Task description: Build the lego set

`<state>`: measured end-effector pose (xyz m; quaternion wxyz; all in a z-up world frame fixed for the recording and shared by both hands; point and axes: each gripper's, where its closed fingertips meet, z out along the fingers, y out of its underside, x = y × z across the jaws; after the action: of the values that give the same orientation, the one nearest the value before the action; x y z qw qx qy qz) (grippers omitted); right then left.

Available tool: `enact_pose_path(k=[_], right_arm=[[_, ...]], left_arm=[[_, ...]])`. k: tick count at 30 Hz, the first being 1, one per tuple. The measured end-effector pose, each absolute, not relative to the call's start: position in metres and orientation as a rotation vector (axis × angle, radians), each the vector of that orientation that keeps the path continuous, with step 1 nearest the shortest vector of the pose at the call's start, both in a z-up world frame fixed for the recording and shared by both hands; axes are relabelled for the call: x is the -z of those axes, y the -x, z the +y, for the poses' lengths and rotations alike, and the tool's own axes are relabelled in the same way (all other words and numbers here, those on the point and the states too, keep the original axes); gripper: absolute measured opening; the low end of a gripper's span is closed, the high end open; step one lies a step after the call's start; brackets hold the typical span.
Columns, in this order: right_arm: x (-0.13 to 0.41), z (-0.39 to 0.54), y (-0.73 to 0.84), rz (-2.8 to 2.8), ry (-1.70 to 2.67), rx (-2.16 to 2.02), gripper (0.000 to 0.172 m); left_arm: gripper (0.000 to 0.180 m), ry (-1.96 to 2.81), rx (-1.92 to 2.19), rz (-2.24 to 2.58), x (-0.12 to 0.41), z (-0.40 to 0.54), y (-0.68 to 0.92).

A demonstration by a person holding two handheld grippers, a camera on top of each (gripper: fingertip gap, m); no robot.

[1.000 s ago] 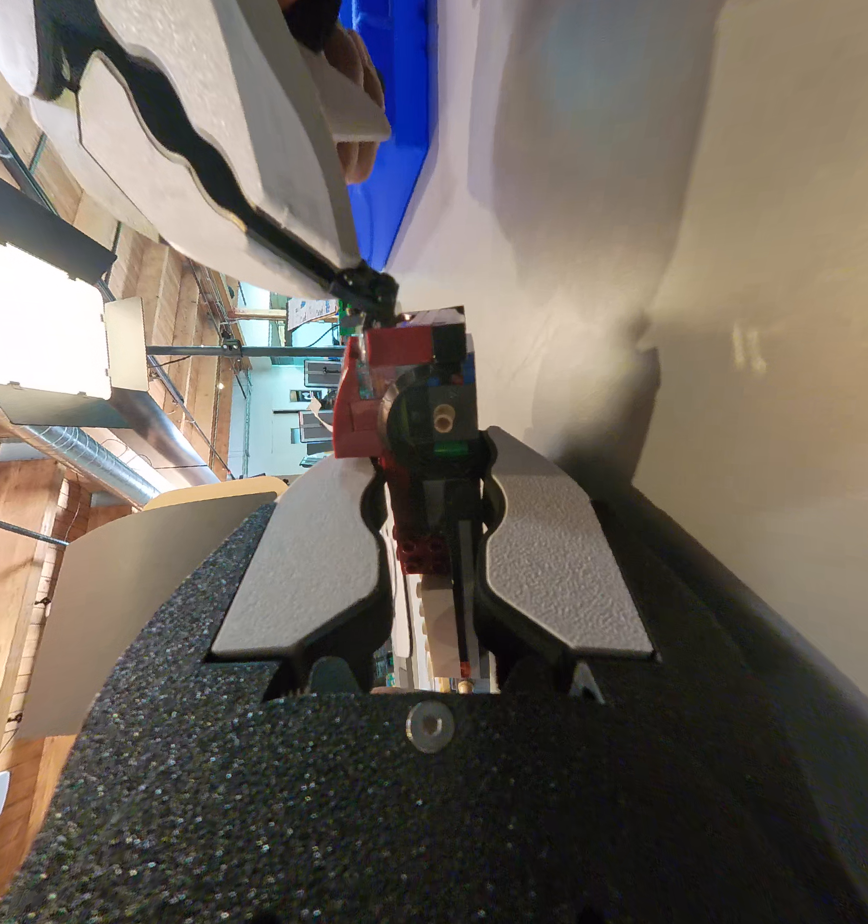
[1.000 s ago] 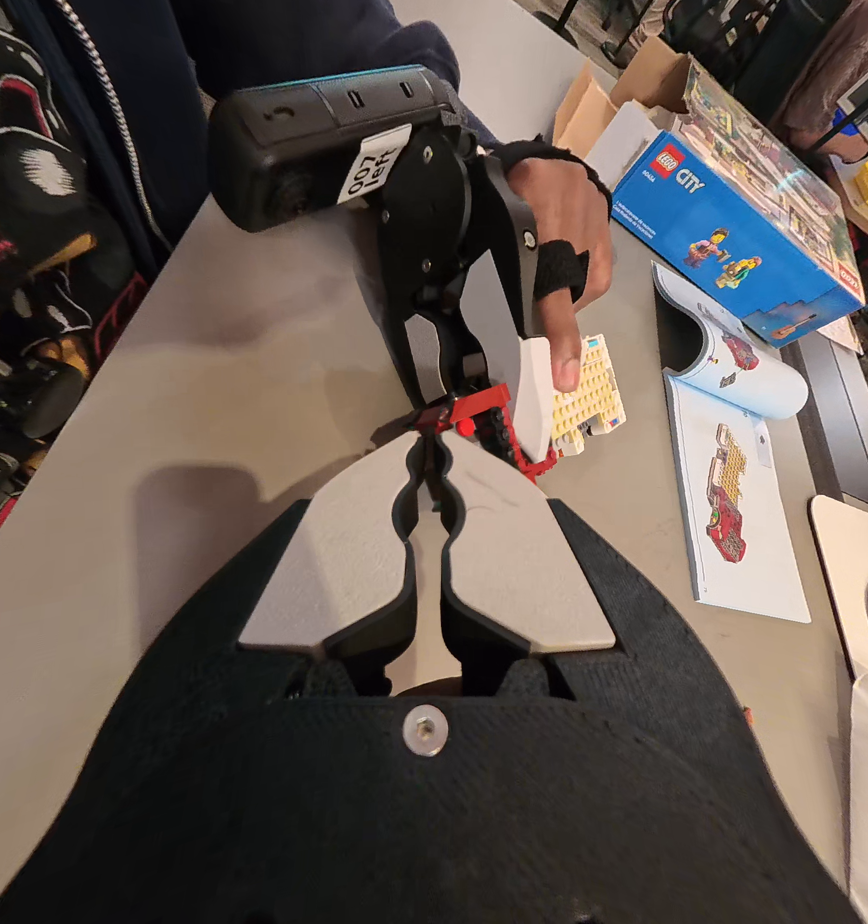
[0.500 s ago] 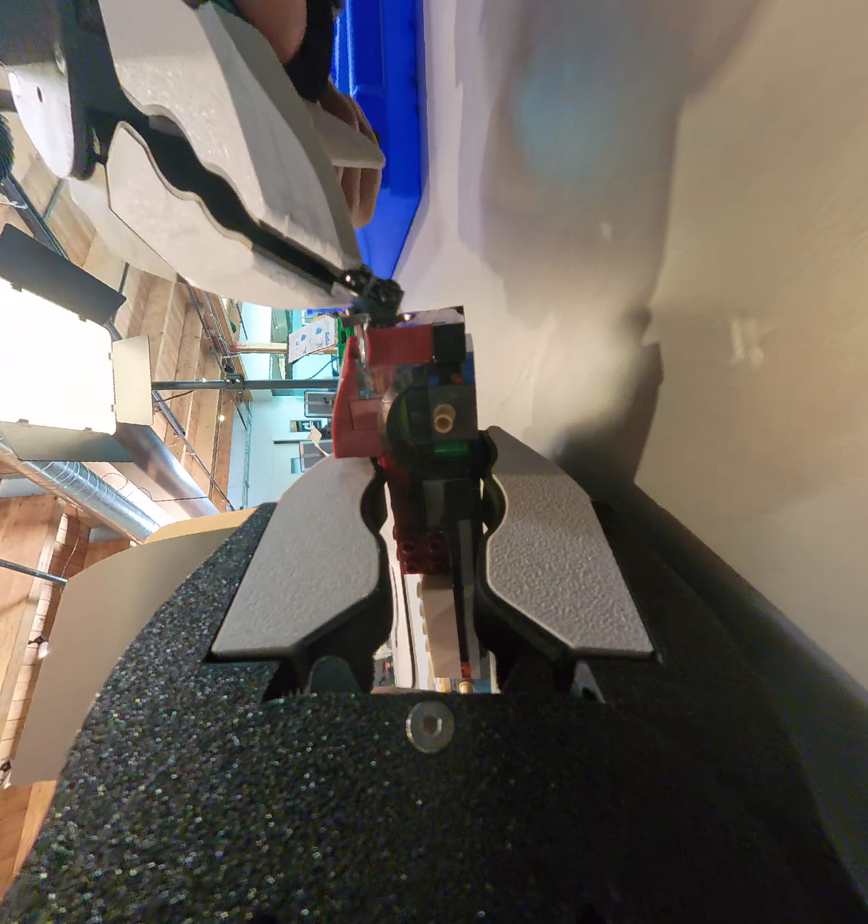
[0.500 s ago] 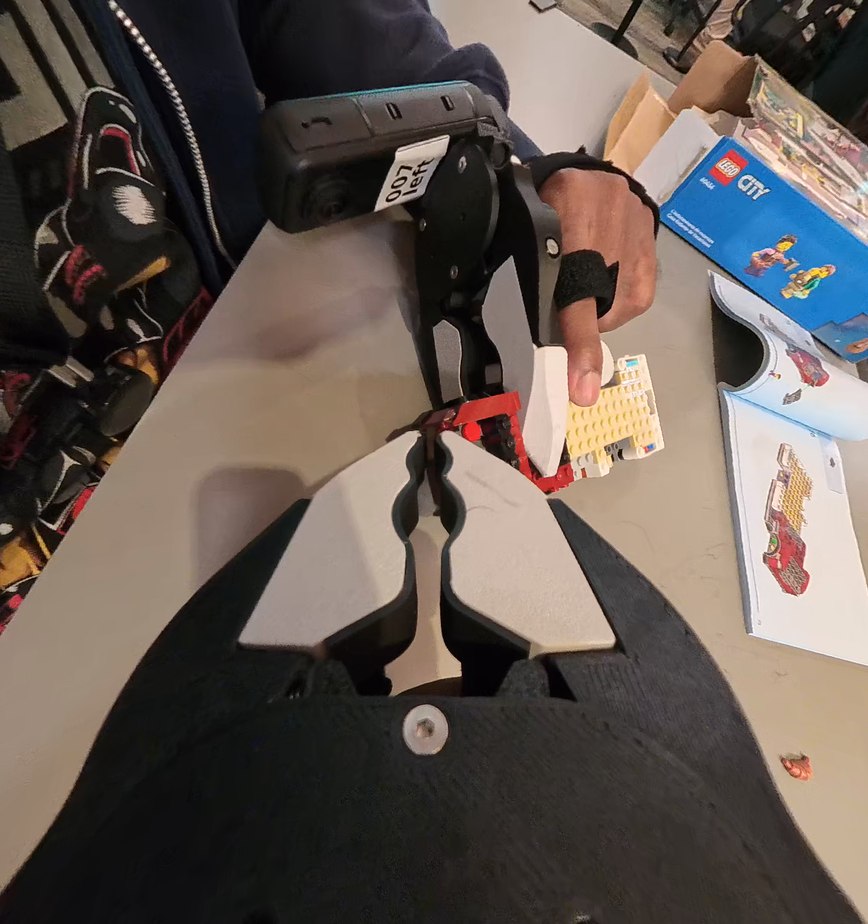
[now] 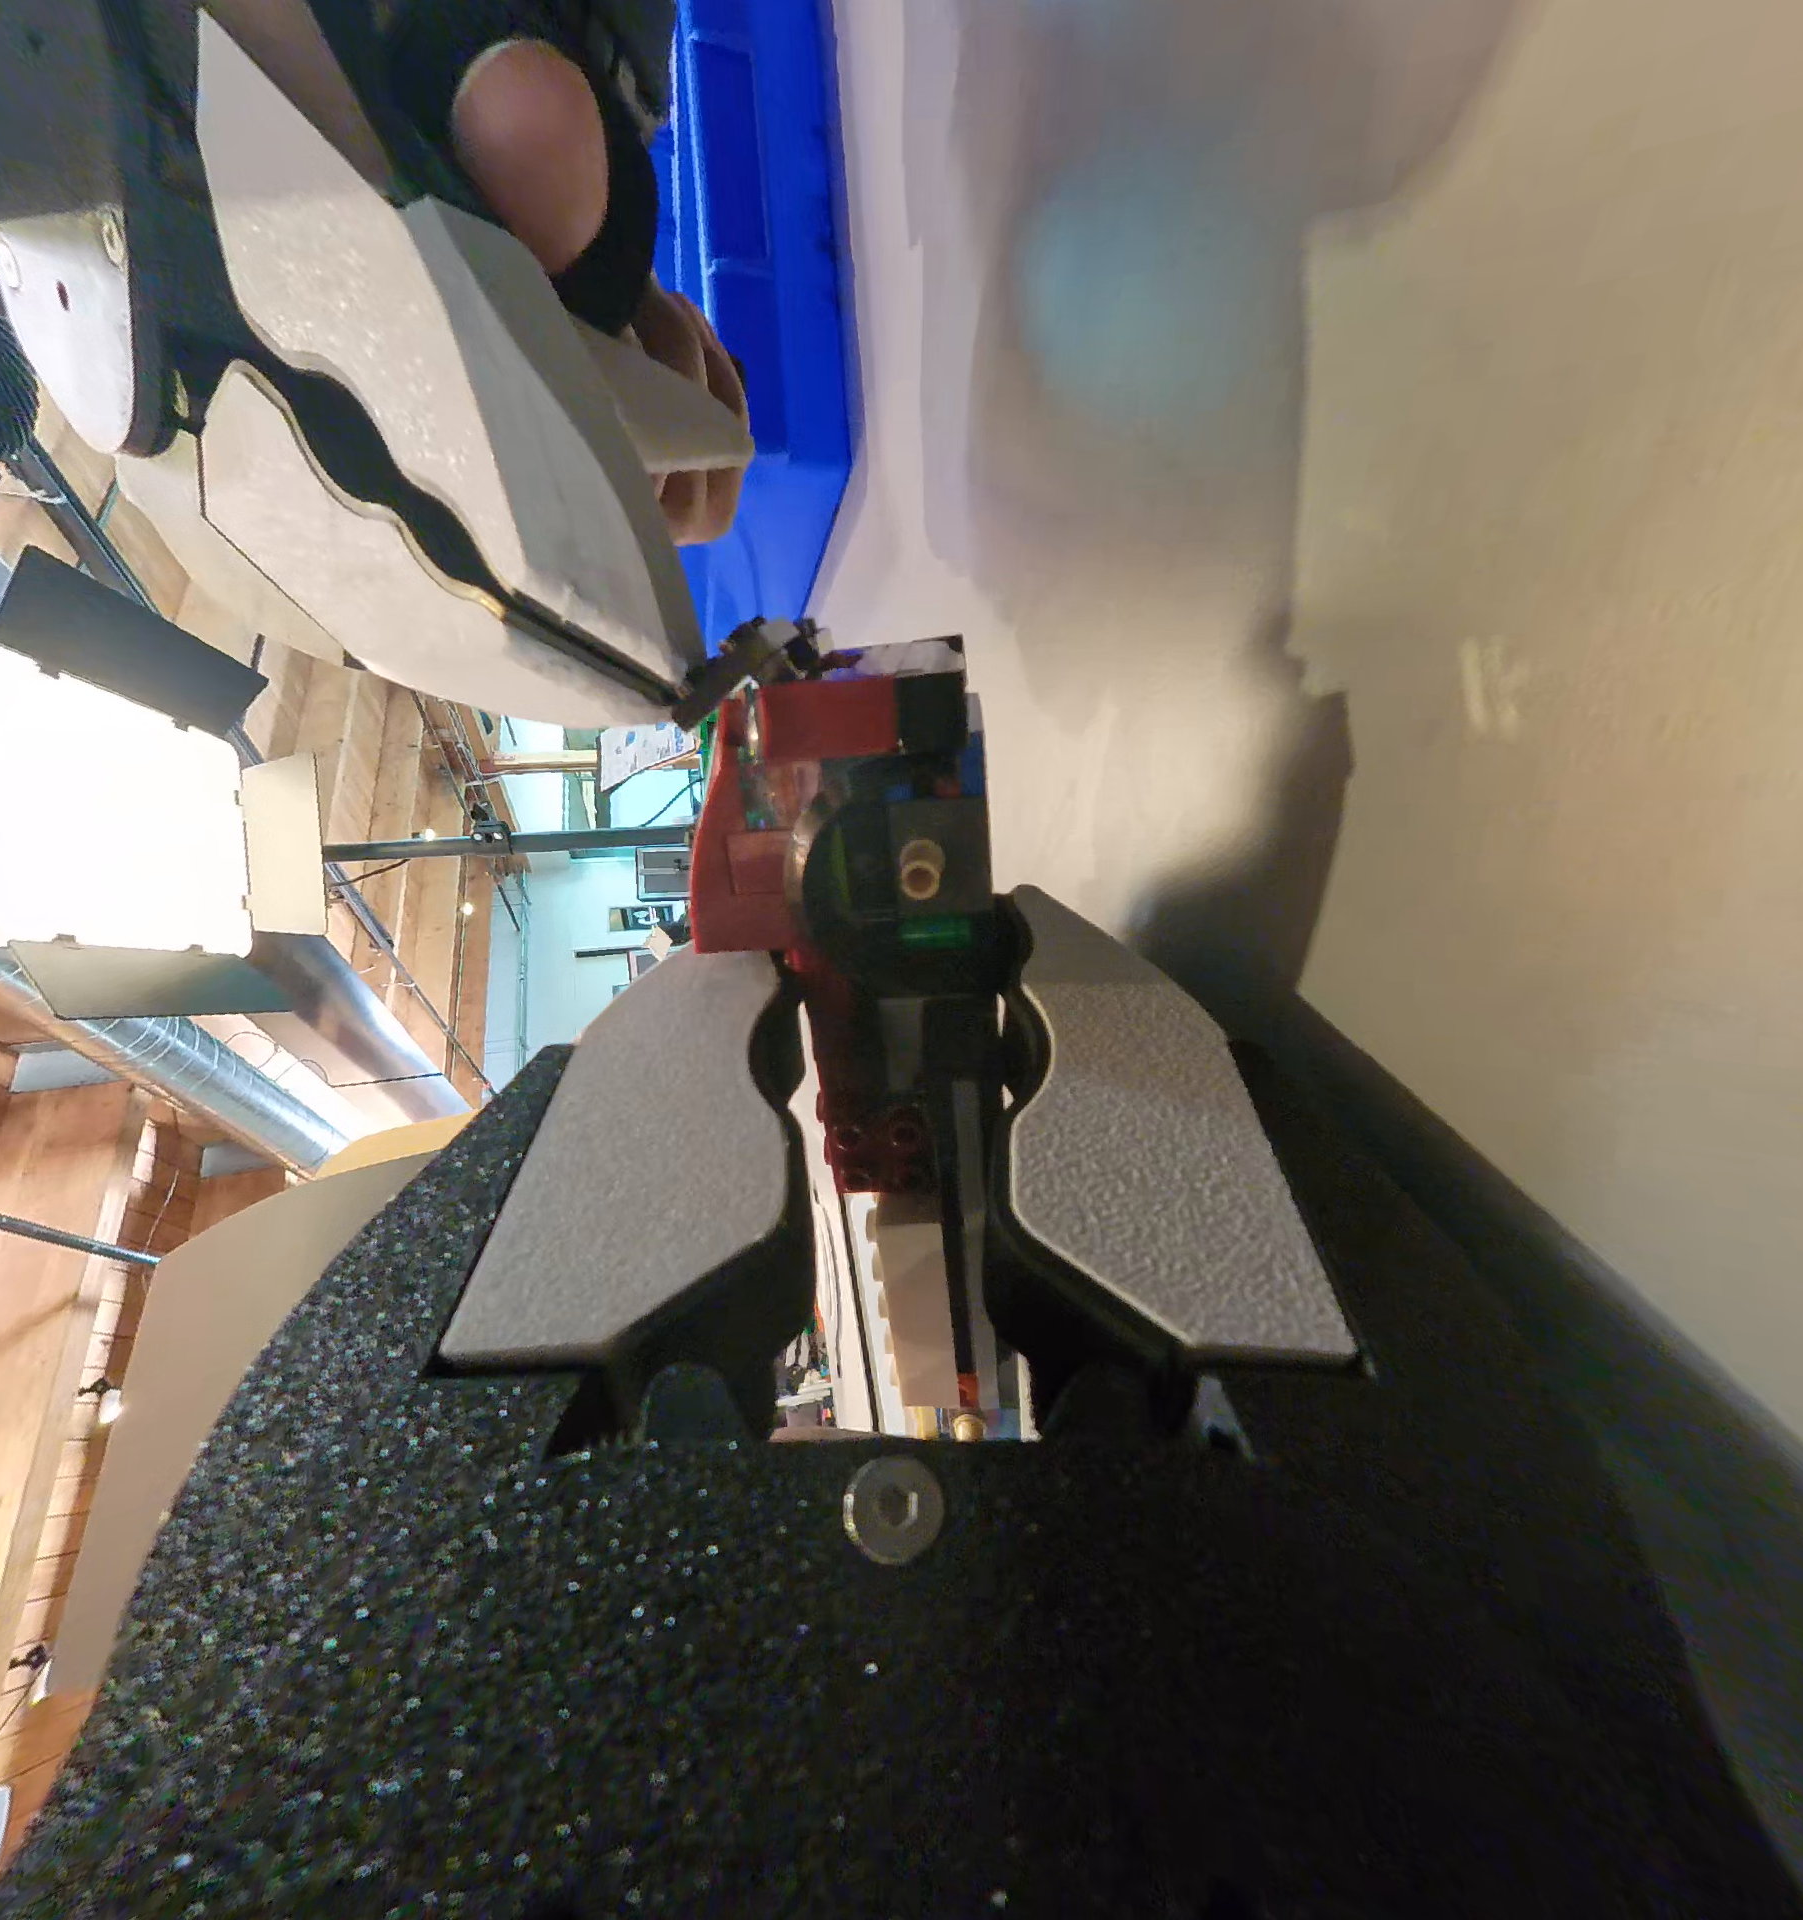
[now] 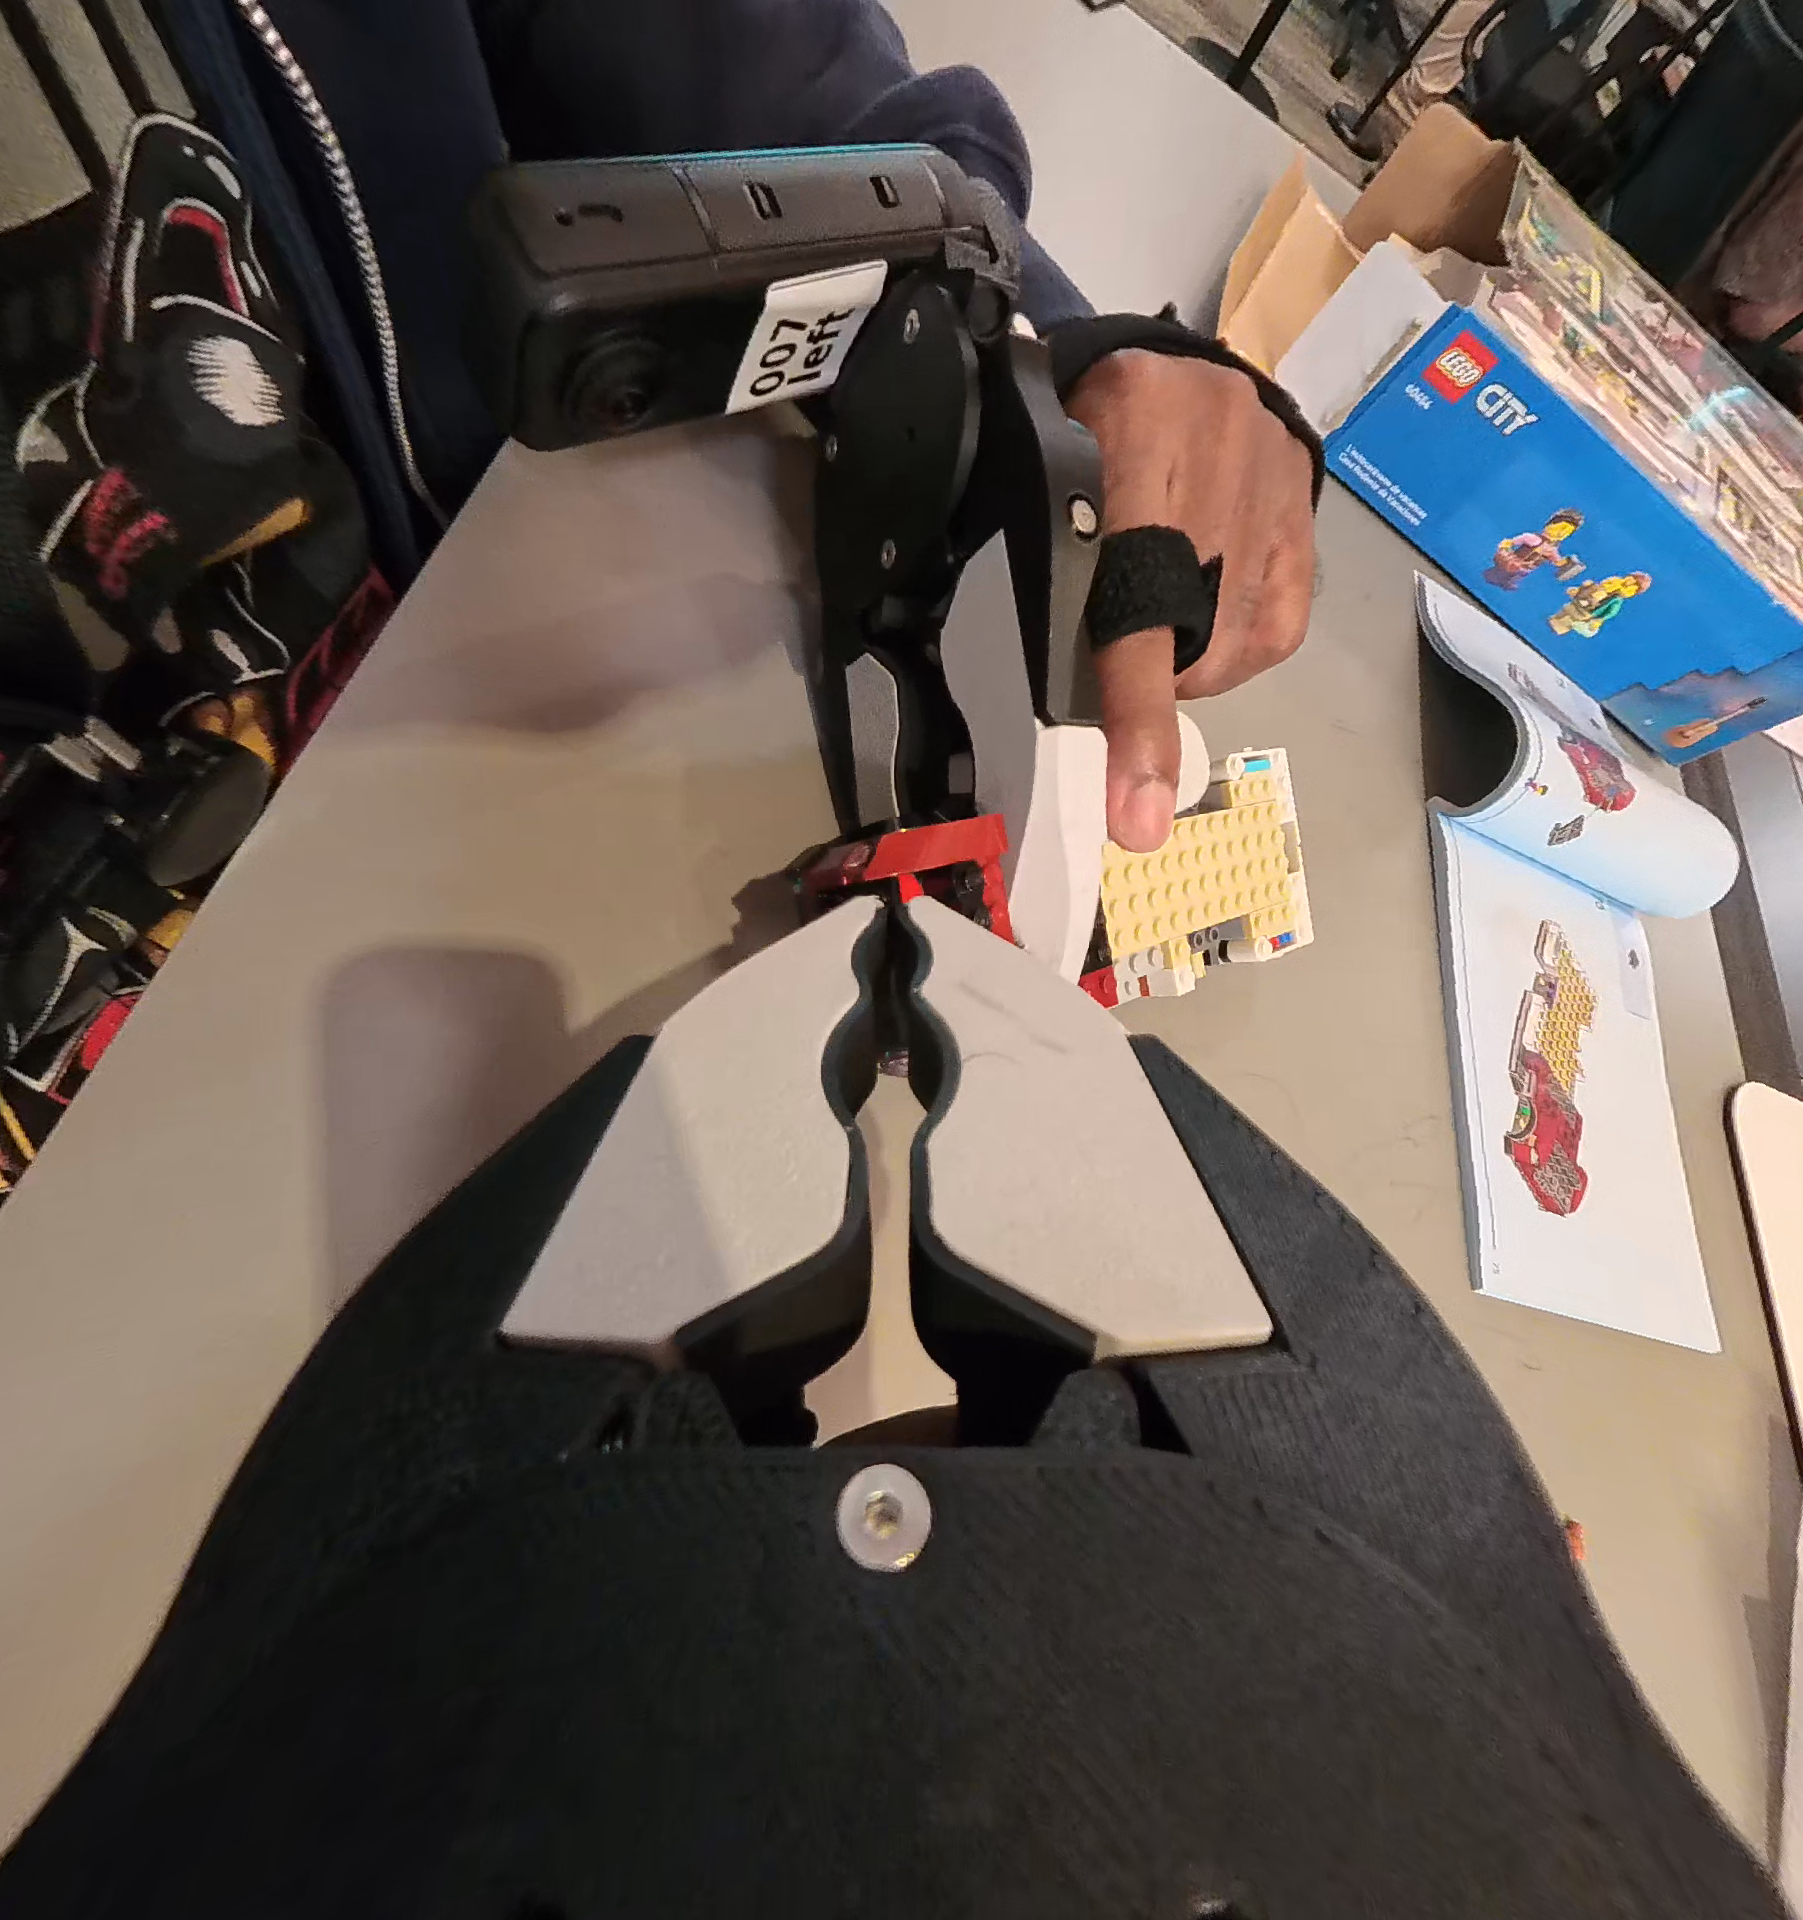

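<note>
The left gripper [image 5: 902, 997] pinches a red and black brick-built car [image 5: 855, 821], its grey fingers [image 5: 1136, 1122] pressing on the body from both sides; the model is held on its side just above the pale table [image 6: 461, 727]. In the right wrist view the car's tan studded plate [image 6: 1203, 873] juts out to the right of that gripper, beside the person's hand [image 6: 1198, 561].

The right gripper [image 6: 892, 920] is pressed together, and its tips appear to nip a small dark piece [image 5: 731, 670] at the car's red front end; whether that piece is already seated on the model cannot be told.

To the far right lie an open instruction booklet [image 6: 1562, 1091] and a blue toy box [image 6: 1562, 520].

To work well at this point, the left grip should probably stay firm and steady so the model does not twist, while the right tips keep square to the front end and press gently, since a tiny part can slip from closed tips.
</note>
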<state>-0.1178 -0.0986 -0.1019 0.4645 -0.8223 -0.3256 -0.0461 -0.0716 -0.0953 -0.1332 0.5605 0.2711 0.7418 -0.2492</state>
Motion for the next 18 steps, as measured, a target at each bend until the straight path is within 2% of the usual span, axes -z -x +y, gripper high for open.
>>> enact_pose_path(k=[18], right_arm=[[0.115, -0.103, 0.125, -0.850, 2.031, 0.151, 0.018]], left_arm=[[0.035, -0.642, 0.562, 1.750, 0.134, -0.094, 0.070]])
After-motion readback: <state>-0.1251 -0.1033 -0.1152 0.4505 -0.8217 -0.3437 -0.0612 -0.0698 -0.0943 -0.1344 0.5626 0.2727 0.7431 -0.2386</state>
